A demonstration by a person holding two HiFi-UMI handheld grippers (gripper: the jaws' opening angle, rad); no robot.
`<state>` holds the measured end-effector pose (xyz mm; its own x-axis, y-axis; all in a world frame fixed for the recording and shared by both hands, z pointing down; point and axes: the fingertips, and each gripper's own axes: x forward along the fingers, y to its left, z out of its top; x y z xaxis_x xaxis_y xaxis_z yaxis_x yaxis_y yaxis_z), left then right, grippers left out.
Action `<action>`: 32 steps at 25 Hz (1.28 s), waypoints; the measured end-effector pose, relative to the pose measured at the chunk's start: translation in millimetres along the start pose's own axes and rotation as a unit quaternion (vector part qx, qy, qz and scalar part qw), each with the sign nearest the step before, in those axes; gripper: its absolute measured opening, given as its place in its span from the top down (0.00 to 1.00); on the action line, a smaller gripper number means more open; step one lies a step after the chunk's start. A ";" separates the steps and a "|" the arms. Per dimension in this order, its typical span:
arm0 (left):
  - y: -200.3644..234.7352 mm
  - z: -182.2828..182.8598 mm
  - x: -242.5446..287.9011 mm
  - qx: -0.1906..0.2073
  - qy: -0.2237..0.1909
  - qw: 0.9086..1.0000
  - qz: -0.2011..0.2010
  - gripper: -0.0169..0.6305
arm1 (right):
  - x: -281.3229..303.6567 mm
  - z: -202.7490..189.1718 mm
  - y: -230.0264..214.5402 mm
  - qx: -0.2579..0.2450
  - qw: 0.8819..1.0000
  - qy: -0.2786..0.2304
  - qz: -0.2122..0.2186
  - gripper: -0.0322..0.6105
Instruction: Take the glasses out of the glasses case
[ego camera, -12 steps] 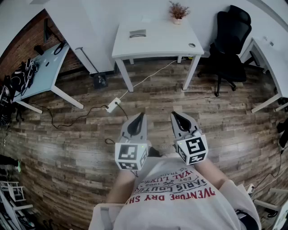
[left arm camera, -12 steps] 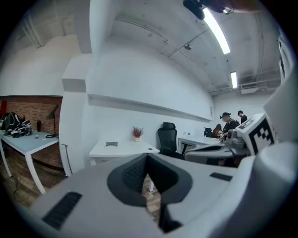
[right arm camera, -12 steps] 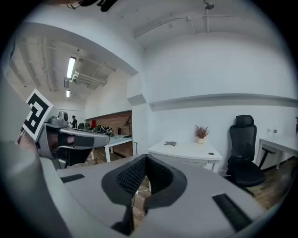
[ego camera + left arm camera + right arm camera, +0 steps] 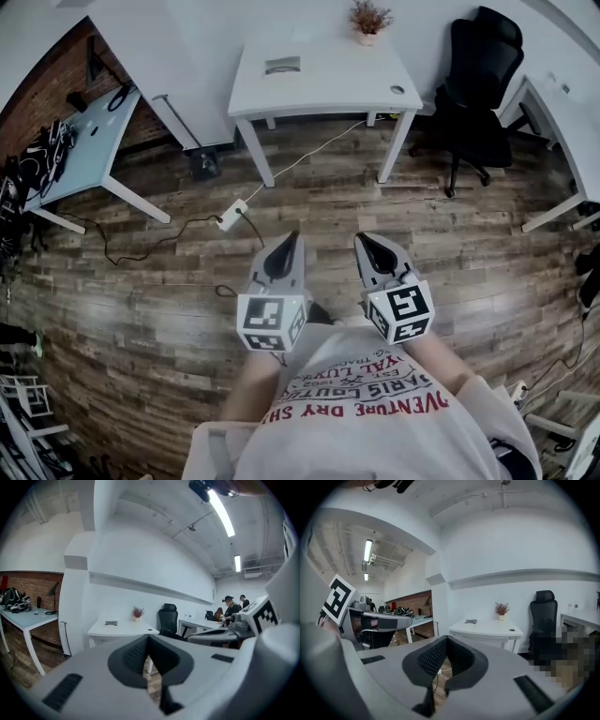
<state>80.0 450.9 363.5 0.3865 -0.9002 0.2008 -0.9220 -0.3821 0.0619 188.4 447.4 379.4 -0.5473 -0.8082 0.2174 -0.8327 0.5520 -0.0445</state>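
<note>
Looking steeply down, the head view shows a pale blue desk (image 4: pixel 89 141) at the far left and a wooden floor (image 4: pixel 141 291) with a power strip (image 4: pixel 231 220) on it. The left gripper (image 4: pixel 293 240) is held near the person's chest with its claw closed, tips touching and nothing between them. Well ahead stands a white table (image 4: pixel 328 89). On its far left part lies the glasses case (image 4: pixel 283 65), a flat grey oblong, well apart from both grippers. Its long side runs left to right, along the table's far edge; it is too small to tell whether it is open or which end is which. A potted plant (image 4: pixel 368 21) stands at the table's back right. The right gripper (image 4: pixel 361 241) is just beside the left one, its claw also closed and empty. A black office chair (image 4: pixel 483 84) stands to the right of the table. Only the head view shows the floor. Only the left gripper view shows people (image 4: pixel 229 606) at a distant desk on the right and a ceiling light (image 4: pixel 222 510). Both gripper views show the case side on, low and flat.
</note>
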 end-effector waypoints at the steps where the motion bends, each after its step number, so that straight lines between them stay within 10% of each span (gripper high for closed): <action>1: -1.6 -1.5 2.0 0.000 0.003 1.000 -0.002 0.98 | -0.5 -1.9 -2.6 0.005 1.000 0.002 -0.004 0.93; 15: 25.4 -5.6 65.6 -0.010 0.016 1.000 -0.022 0.98 | 52.9 -8.1 -43.5 0.030 0.999 0.024 -0.025 0.93; 32: 208.7 56.0 215.1 0.000 0.028 0.996 -0.087 0.98 | 273.0 54.1 -64.3 0.053 0.994 0.042 -0.081 0.93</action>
<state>-28.1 165.8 364.8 0.5379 -0.8078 0.2409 -0.8417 -0.5307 0.0999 88.0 180.2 388.9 -0.4001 -0.8621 0.3110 -0.9159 0.3875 -0.1043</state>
